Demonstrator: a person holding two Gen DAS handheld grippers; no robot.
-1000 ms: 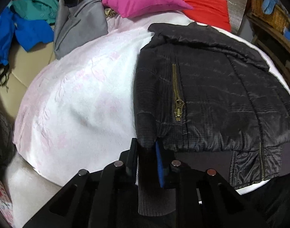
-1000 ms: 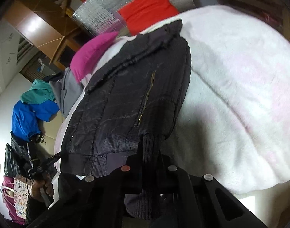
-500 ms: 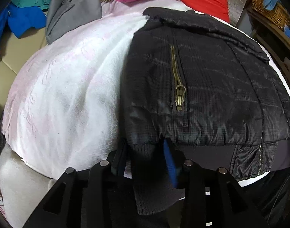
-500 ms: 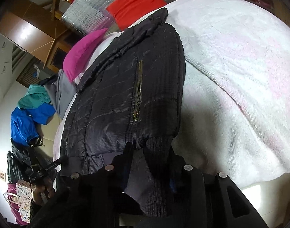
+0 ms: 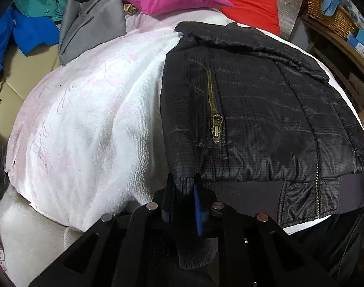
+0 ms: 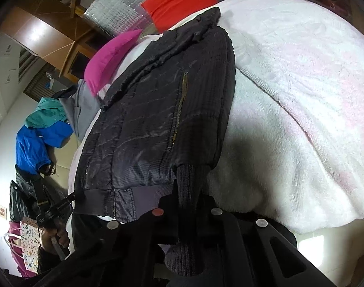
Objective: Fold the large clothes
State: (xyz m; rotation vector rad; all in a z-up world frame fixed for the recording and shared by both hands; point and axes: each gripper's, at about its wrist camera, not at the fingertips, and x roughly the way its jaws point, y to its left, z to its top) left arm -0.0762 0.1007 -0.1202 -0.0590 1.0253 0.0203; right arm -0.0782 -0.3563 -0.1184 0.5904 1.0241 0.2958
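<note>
With each hand-held gripper (image 5: 184, 191) (image 6: 189, 191) clamped on a knit cuff (image 5: 183, 184) of the black jacket (image 5: 253, 119), you're mid sleeve-fold, so swing both sleeves across the chest next.

My left gripper (image 5: 184, 198) is a matte black printed frame with angular cut-out ribs; four round silver screw heads sit in a row just behind its fingers. One finger (image 5: 198, 205) carries a blue pad. My right gripper (image 6: 189, 205) has the same black ribbed body, though the screw head just left of its fingers looks reddish. Well left of that frame, my hand (image 6: 55, 236) shows below what seems a dark sleeve.
</note>
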